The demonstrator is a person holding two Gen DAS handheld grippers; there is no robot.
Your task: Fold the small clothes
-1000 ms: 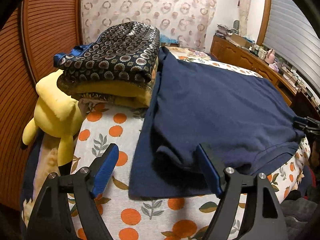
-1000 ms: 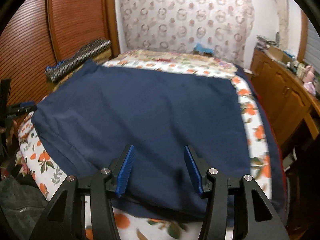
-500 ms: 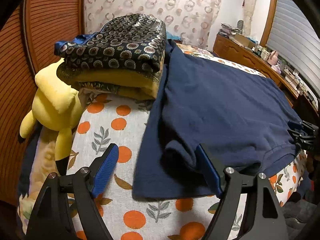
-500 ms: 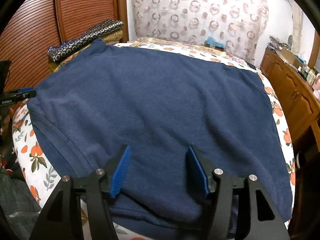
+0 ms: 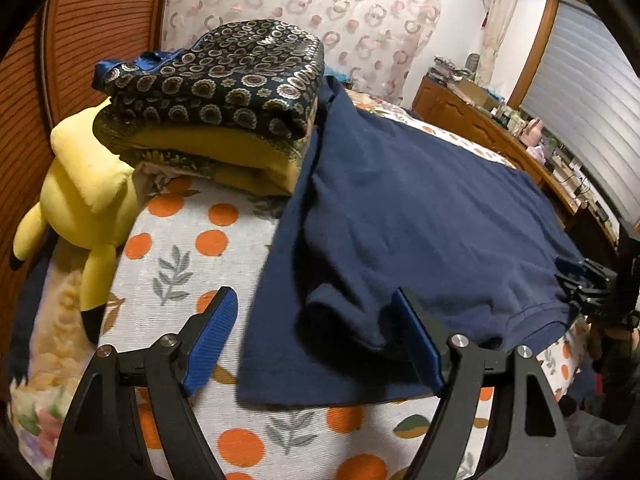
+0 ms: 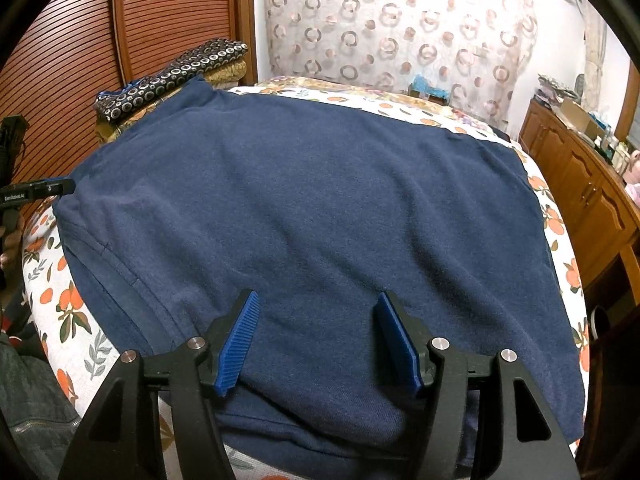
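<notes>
A: Where is the navy shirt [image 6: 320, 208]?

B: It lies spread over the bed sheet [image 5: 180, 256], the white one with the orange print, straight ahead of both grippers. Its far left corner rests against the stack of folded clothes [image 5: 224, 104].

A: And the left gripper [image 5: 316, 340]?

B: Its blue pads stand wide apart, holding nothing. The left pad is over bare sheet; the right pad is at a rumpled fold near the shirt's near corner. Whether it touches the cloth, I cannot tell.

A: The right gripper [image 6: 316, 336]?

B: Also spread, with nothing between the pads. It sits low above the shirt's near edge, cloth running beneath and ahead of it. In the left camera it shows far to the right, at the shirt's hem.

A: Anything else nearby?

B: A yellow plush toy [image 5: 80, 200] leans to the left of the left gripper, beside the stack. A wooden dresser [image 6: 580, 184] runs along the right
</notes>
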